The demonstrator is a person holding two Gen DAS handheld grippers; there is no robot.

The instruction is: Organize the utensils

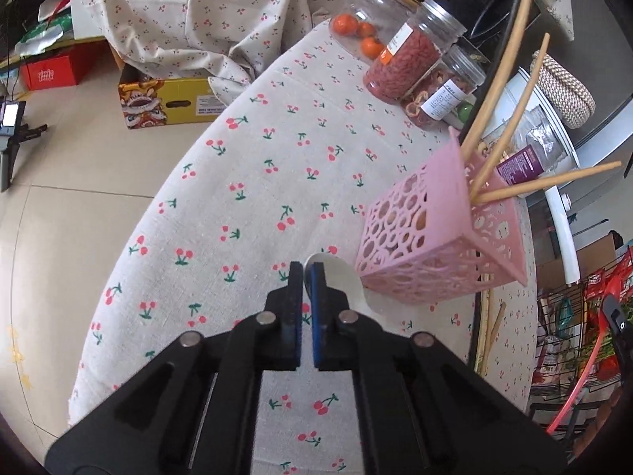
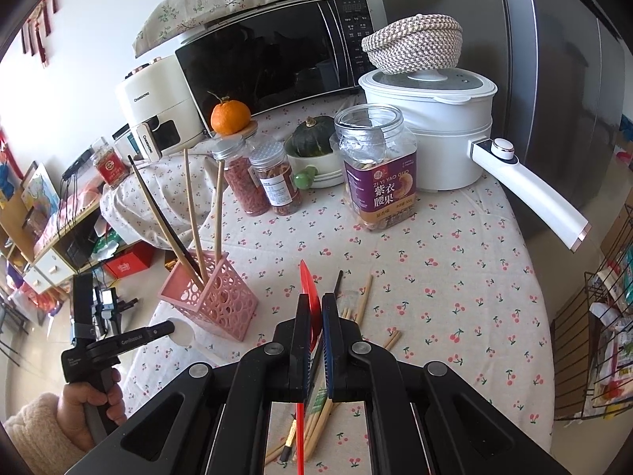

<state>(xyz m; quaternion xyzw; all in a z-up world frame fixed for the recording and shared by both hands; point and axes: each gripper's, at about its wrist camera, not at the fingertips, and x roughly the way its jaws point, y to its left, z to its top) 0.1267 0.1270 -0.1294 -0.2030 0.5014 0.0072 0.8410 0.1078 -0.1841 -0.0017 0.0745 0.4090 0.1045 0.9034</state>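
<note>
Left gripper (image 1: 304, 267): jaws clenched, nothing visible between them; tips hover just over the white spoon (image 1: 336, 277).
White spoon: lies on the table (image 1: 277, 158) beside the foot of the pink holder (image 1: 435, 245), its bowl just ahead of and right of the left jaws.
Right gripper (image 2: 316, 301): jaws grasping a red utensil (image 2: 306, 281), thin and flat (what kind, I cannot tell), which stands up between the pads.
Loose chopsticks (image 2: 366, 297): scattered on the table under and just ahead of the right jaws.
Pink holder: upright near the table's edge, several chopsticks already leaning in it.
Handling, spoon: probably light, stiff and smooth, likely to slip; take it by the handle, not the rounded bowl.
Handling, chopsticks: light, rigid, apt to roll; pinch one mid-length.
Handling, holder: light perforated plastic, so a careless poke could tip it.
</note>
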